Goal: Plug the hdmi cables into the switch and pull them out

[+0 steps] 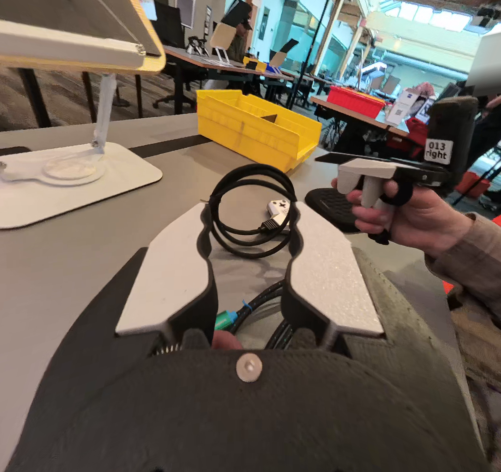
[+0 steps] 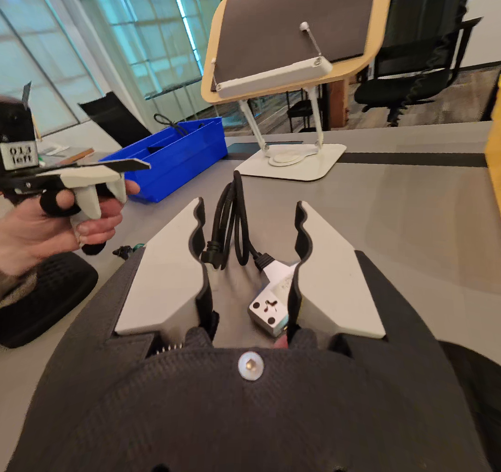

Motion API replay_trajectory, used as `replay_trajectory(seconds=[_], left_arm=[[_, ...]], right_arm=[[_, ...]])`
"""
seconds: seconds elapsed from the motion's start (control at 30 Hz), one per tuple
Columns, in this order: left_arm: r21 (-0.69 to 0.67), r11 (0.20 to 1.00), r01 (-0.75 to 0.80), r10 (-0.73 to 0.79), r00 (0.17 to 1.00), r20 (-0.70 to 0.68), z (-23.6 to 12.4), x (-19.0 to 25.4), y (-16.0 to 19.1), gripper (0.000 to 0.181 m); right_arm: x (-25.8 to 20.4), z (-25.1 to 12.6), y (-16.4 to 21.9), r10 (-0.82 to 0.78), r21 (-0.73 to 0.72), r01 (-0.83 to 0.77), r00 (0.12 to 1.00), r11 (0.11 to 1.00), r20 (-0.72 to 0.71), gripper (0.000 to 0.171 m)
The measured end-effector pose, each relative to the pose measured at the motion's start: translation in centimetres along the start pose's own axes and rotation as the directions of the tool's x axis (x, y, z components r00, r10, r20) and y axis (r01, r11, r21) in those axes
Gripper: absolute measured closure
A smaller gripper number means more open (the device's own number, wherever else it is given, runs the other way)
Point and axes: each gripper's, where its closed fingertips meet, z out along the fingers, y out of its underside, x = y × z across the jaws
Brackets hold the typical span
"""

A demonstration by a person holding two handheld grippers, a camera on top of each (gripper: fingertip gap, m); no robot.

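Switch (image 2: 272,311) and cable sit on the grey worktop (image 2: 393,215) in the lower middle of the right wrist view: a small silver block with dark holes in its top face, lying between the fingers of the right claw (image 2: 249,209) and close against the right-hand finger, though contact there cannot be told. From its upper end a black cable (image 2: 235,215) runs up the frame in a loose bundle. In the left wrist view the same switch (image 1: 279,209) appears small at centre, beyond the tips of the left claw (image 1: 249,209), with the cable (image 1: 244,215) coiled in upright loops beside it. A second, braided cable (image 1: 260,304) with a green plug (image 1: 225,323) lies low between the left claw's fingers.

Both claws stand spread wide and hold nothing.

Farther out, a white stand (image 2: 292,158) carrying a tilted board fills the upper middle of the right wrist view, with a blue bin (image 2: 173,160) to its left. A yellow bin (image 1: 252,128) sits above centre in the left wrist view, and a black pad (image 1: 330,209) lies at centre right.
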Motion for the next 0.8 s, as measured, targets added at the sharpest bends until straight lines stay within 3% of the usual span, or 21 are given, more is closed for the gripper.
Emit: replay_trajectory(seconds=[0.17, 0.8], left_arm=[[0.066, 0.997, 0.037, -0.04, 0.999, 0.037, -0.7, -1.1, -0.4, 0.128], [0.049, 0.997, -0.064, 0.057, 0.989, 0.136, -3.0, -2.1, 1.1, 0.131]], right_arm=[[0.1, -0.8, -0.2, -0.047, 0.011, 0.048, 0.997, 0.999, -0.061, 0.105], [-0.8, 3.2, -0.4, -0.317, -0.006, 0.319, 0.94, 0.948, -0.126, 0.11]])
